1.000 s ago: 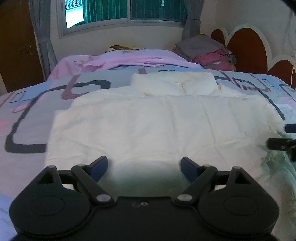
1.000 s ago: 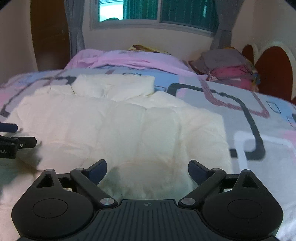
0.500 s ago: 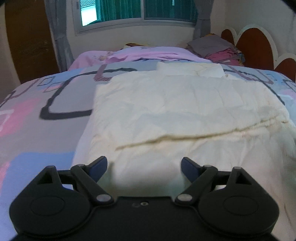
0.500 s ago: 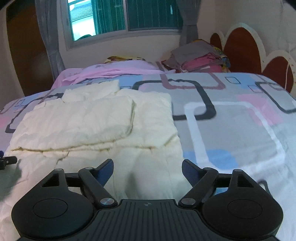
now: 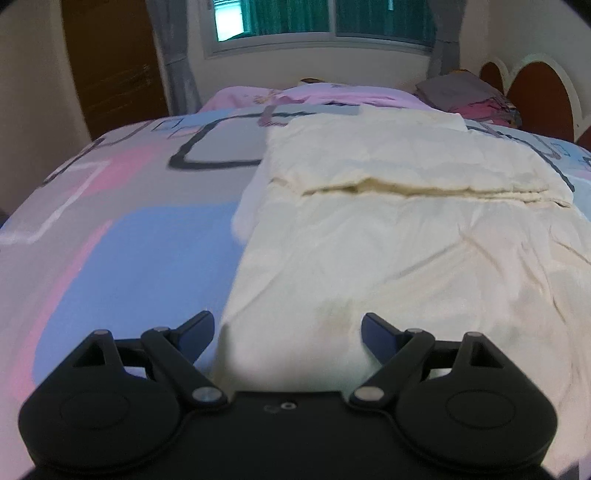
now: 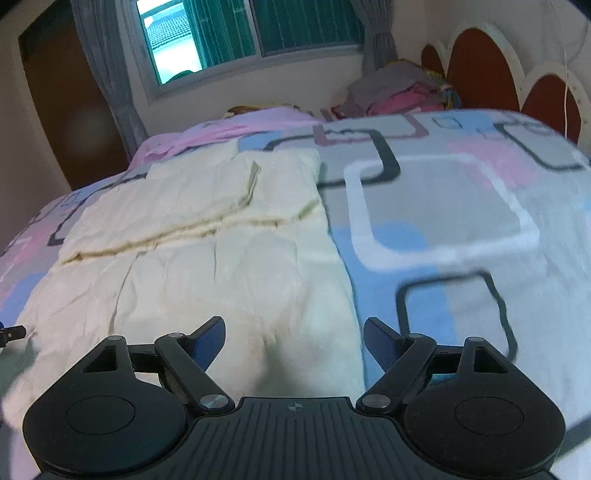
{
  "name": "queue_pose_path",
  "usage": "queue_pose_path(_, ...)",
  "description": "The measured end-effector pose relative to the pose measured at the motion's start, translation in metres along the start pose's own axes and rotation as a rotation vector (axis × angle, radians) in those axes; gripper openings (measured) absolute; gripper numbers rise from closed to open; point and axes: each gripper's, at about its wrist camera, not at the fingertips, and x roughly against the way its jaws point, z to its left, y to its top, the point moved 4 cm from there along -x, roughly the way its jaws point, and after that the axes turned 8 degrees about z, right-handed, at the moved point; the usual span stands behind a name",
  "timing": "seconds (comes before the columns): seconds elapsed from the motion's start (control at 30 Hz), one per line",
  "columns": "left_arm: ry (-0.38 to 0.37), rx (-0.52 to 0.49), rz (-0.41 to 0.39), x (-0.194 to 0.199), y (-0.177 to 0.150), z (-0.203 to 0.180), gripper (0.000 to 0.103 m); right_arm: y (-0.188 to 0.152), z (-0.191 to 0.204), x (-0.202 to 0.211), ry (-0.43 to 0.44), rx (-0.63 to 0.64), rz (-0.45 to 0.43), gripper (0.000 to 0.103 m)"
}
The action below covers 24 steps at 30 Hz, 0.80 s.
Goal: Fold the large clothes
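A large cream garment (image 5: 399, 229) lies spread on the patterned bedspread (image 5: 122, 236), with one layer folded over its far part and a hem line across the middle. It also shows in the right wrist view (image 6: 221, 258). My left gripper (image 5: 288, 332) is open over the garment's near left corner, holding nothing. My right gripper (image 6: 294, 336) is open over the garment's near right edge, holding nothing. A tip of the left gripper (image 6: 11, 332) shows at the left edge of the right wrist view.
A pink blanket (image 5: 314, 96) lies at the far end of the bed. A pile of folded clothes (image 6: 399, 92) sits by the red scalloped headboard (image 6: 517, 81). A window with grey curtains (image 5: 321, 18) and a brown door (image 5: 110, 62) are behind.
Both grippers have pulled back toward the near edge of the garment and spread apart. The garment's upper layer now lies folded over, its hem farther from the fingers.
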Motion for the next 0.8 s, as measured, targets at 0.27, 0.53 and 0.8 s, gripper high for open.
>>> queue_pose_path(0.27, -0.163, 0.180, 0.038, 0.018, -0.052, 0.037, 0.084, -0.049, -0.036, 0.007, 0.068, -0.141, 0.071, 0.081)
queue_pose_path(0.53, -0.402, 0.371, 0.044, 0.010, -0.075, 0.057, 0.083, -0.068, -0.054, 0.003, 0.227, -0.260, 0.112, 0.081)
queue_pose_path(0.8, -0.590, 0.389, 0.094, -0.008, -0.069, 0.048, 0.020, -0.063, -0.051, -0.013, 0.394, -0.292, 0.162, 0.035)
